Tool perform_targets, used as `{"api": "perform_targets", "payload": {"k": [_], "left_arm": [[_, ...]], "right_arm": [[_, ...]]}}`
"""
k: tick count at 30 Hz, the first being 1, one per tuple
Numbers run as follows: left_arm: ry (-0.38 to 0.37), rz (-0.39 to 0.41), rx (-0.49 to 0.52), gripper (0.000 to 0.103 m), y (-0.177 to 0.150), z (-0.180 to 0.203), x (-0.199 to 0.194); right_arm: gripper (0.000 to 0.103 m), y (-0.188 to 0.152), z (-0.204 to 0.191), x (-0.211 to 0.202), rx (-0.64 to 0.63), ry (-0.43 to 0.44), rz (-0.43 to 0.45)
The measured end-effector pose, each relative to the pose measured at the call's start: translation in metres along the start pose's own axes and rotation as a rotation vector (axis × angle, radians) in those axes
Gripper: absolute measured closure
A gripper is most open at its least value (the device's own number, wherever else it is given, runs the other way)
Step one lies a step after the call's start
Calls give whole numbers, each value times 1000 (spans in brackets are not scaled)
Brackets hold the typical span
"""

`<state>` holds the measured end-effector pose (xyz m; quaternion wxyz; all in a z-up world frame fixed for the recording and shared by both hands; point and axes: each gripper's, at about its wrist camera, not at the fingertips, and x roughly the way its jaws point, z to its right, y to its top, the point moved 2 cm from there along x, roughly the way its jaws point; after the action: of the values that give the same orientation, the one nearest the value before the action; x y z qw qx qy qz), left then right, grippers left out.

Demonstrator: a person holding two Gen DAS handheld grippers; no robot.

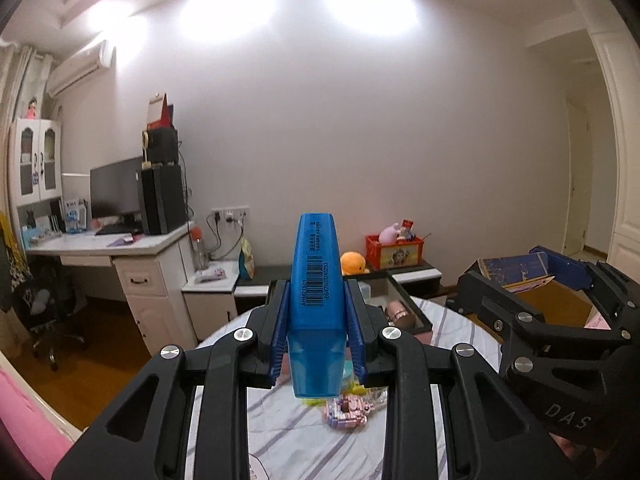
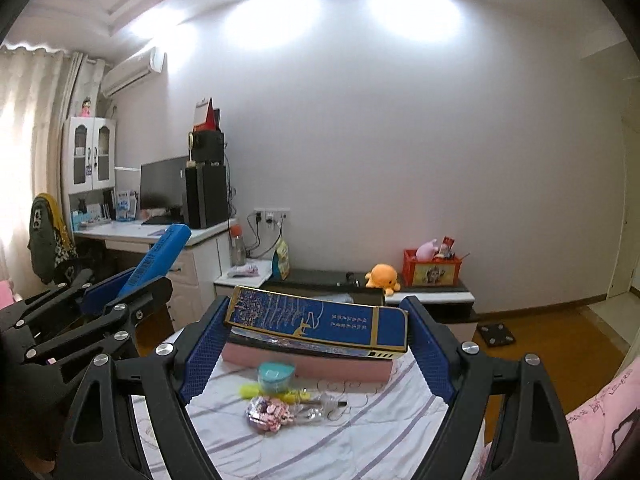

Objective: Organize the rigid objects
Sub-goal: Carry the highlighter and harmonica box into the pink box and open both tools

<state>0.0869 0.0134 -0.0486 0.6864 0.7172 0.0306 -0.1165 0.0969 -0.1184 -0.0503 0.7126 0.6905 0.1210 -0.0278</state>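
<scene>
My left gripper [image 1: 318, 316] is shut on a blue highlighter pen [image 1: 316, 304], held upright above the bed; it also shows in the right wrist view [image 2: 160, 256]. My right gripper [image 2: 316, 340] is shut on a flat blue box with gold trim [image 2: 316, 324], held level above the bed; the box also shows in the left wrist view [image 1: 516, 270]. On the striped bedsheet [image 2: 360, 432] lie a pink box [image 2: 312, 364], a teal round container [image 2: 275, 376], a yellow item [image 2: 250, 391] and a packet of small pink pieces [image 2: 268, 410].
An open dark box [image 1: 404, 308] with a brownish cylinder sits at the bed's far edge. Beyond are a white desk [image 2: 152, 236] with monitor and speakers, a low cabinet [image 2: 432, 300] with an orange plush and red crate, and a pink quilt [image 2: 600, 424] at right.
</scene>
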Motion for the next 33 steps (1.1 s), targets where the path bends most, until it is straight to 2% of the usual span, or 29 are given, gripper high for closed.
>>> {"api": "perform_targets", "payload": {"k": [6, 18, 26, 33], "left_arm": [[13, 58, -1, 76, 12, -1, -11], [35, 91, 12, 76, 22, -6, -6], [37, 75, 23, 76, 18, 0, 5], [10, 12, 26, 76, 17, -4, 56]], "right_arm": [[18, 11, -5, -6, -6, -2, 36], [18, 22, -8, -5, -10, 1, 66], [18, 26, -7, 11, -11, 0, 62], [18, 25, 2, 48, -3, -3, 21]]}}
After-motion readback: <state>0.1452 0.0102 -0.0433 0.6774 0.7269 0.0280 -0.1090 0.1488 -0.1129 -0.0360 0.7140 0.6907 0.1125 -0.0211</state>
